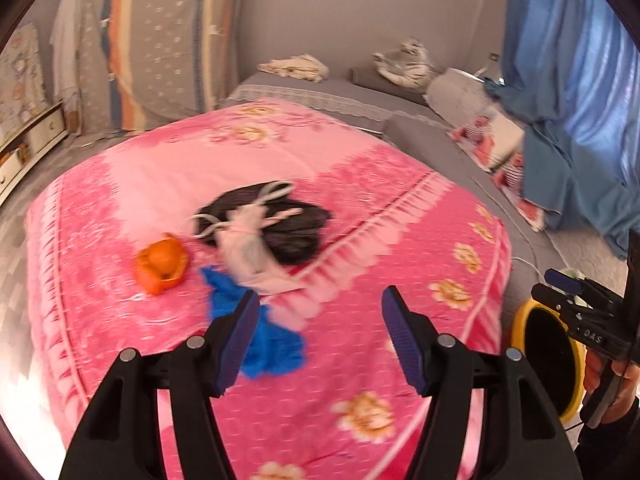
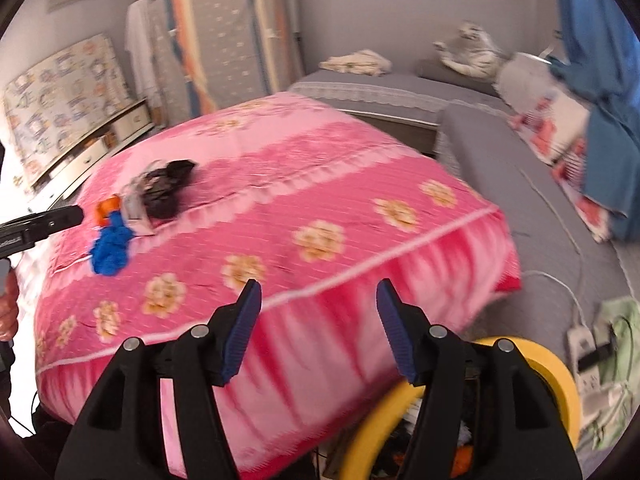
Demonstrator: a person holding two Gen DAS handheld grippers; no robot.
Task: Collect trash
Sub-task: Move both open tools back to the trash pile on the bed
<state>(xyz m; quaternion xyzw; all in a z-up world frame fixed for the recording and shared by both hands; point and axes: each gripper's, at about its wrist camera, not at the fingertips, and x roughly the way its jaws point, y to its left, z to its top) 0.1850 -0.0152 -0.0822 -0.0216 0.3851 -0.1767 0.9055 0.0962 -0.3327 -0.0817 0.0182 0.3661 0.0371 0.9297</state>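
Observation:
Trash lies on a pink flowered quilt: an orange peel, a crumpled blue bag, a whitish wrapper and a black bag. My left gripper is open and empty just above the blue bag. My right gripper is open and empty over the quilt's edge, above a yellow-rimmed bin that holds some scraps. The trash shows in the right wrist view too: the blue bag, the orange peel and the black bag.
The yellow bin stands right of the quilt beside the right gripper. A grey bed carries a cat, folded cloth and a blue curtain. A power strip lies on the right. Drawers stand on the left.

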